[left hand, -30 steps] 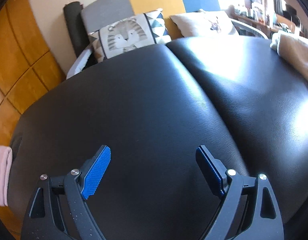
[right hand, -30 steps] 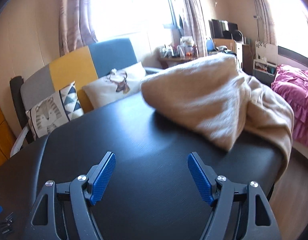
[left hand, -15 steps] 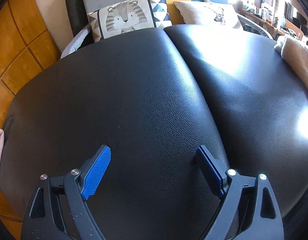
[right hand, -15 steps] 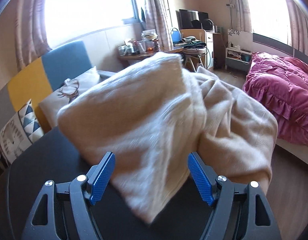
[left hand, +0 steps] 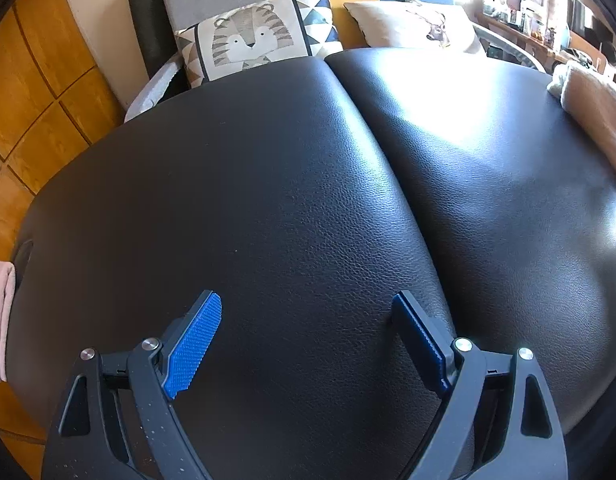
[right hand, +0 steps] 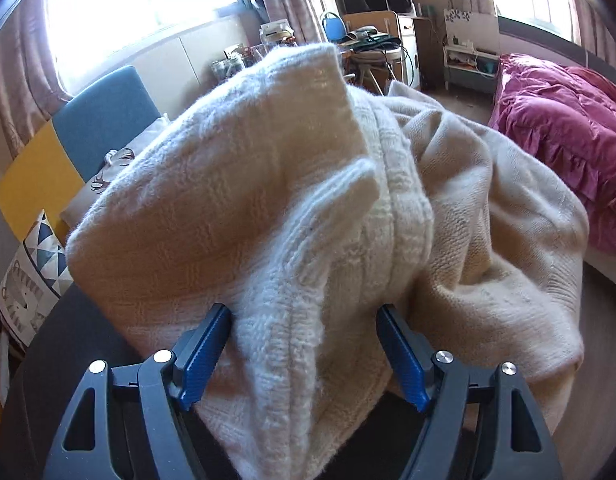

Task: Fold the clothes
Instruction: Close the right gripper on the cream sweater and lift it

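Over the black leather surface (left hand: 292, 208), the left gripper (left hand: 306, 340) hangs angled down at bare leather, fingers spread wide with nothing between them — the seam between the two cushions runs off toward a tiger-print pillow (left hand: 250, 36) at the far edge. At the right end of that surface lies the cream knit sweater (right hand: 268, 208) in a rumpled heap, its edge just showing at the far right of the left wrist view; the right gripper (right hand: 304, 354) is pushed low into the heap, fingers apart with a thick ridge of knit lying between the blue pads (right hand: 200, 354) — not clamped. Beyond the sweater, a magenta bedspread (right hand: 564, 136).
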